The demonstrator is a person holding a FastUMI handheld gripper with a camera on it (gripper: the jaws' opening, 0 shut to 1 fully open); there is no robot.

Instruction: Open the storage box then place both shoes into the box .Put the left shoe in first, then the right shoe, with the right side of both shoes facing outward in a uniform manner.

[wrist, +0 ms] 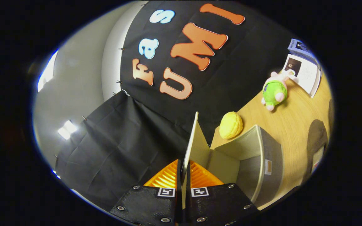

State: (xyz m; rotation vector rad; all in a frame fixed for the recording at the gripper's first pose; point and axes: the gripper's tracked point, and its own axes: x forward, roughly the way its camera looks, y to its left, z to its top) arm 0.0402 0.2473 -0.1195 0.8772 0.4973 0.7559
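My gripper (183, 171) is shut on the lid (191, 142) of the storage box, a thin pale flap seen edge-on and clamped between both fingers. The lid stands lifted well up from the box. The grey fabric storage box (267, 157) sits just to the right of the fingers on the wooden table, its pale inner walls showing. The view is tilted strongly, so the table slopes away to the right.
A yellow bumpy ball-like toy (231, 125) lies on the wooden table (297, 125) just beyond the box. Farther off are a green and pink plush toy (274, 91) and an open booklet (306, 70). A black cloth wall hangs behind.
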